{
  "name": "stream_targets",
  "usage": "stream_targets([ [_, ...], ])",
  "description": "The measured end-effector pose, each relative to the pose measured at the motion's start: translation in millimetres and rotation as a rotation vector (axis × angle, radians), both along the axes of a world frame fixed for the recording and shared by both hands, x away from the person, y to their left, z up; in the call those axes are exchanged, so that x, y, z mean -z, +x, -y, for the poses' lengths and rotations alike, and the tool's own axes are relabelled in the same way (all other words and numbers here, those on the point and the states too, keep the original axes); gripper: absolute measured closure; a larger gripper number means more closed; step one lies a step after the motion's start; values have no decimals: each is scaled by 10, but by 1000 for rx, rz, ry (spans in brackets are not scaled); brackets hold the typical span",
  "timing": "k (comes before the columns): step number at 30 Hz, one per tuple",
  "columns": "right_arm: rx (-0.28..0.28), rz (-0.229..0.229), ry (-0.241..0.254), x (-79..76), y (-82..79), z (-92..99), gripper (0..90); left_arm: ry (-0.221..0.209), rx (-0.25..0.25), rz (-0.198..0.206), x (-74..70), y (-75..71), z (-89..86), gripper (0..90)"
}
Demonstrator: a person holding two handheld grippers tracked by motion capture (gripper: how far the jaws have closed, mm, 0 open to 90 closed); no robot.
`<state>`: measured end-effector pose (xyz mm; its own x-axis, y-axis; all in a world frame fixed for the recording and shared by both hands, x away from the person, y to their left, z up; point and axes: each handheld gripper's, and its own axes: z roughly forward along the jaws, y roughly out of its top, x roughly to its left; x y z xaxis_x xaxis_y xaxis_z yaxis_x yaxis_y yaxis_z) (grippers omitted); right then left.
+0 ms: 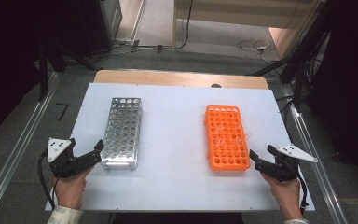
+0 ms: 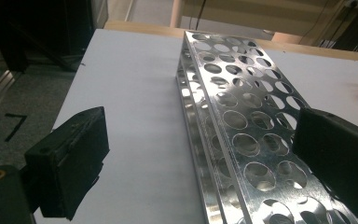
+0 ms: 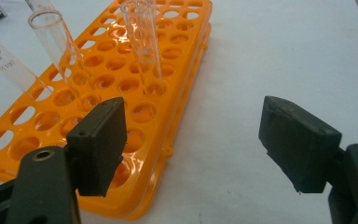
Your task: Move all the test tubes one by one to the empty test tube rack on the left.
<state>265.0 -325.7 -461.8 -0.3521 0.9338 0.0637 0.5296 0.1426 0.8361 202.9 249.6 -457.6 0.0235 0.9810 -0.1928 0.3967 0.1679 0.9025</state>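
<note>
Two racks sit on the white surface [image 1: 177, 186] in the high view: a metal rack [image 1: 122, 133] toward the left and an orange rack [image 1: 226, 136] toward the right, well apart, with a few clear test tubes [image 1: 224, 133] standing faintly in the orange one. The left gripper [image 1: 89, 156] hovers at the metal rack's near corner and the right gripper [image 1: 260, 161] at the orange rack's near right corner, both spread wide and holding nothing. From the left gripper view, the metal rack [image 2: 242, 116] is shiny, its holes unfilled, running away between the wide jaws. From the right gripper view, the test tubes [image 3: 142, 42] are glass, thin and slightly tilted in the orange rack [image 3: 121, 79], which lies left of the gap. My judgement: to lift a tube well, the right gripper should swing left, centre on one tube above the rack top, close gently, then pull straight up.
</note>
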Motion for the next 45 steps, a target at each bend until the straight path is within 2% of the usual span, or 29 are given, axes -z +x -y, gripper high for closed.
stream_targets([
  [8, -42, 6, 8, 9, 86, -73, 284, -2, -5, 4, 4, 4, -7, 36],
  [11, -45, 21, 4, 5, 113, -109, 306, -2, -6, 5, 3, 3, -6, 36],
  [21, -47, 29, 2, 34, 209, -192, 375, 0, -3, 1, 7, 3, -8, 37],
  [34, -63, 44, -50, 94, 306, -336, 530, -3, -6, 1, 3, -1, -10, 36],
  [45, -73, 49, -57, 120, 322, -397, 643, -4, -9, 0, -1, -8, -21, 37],
])
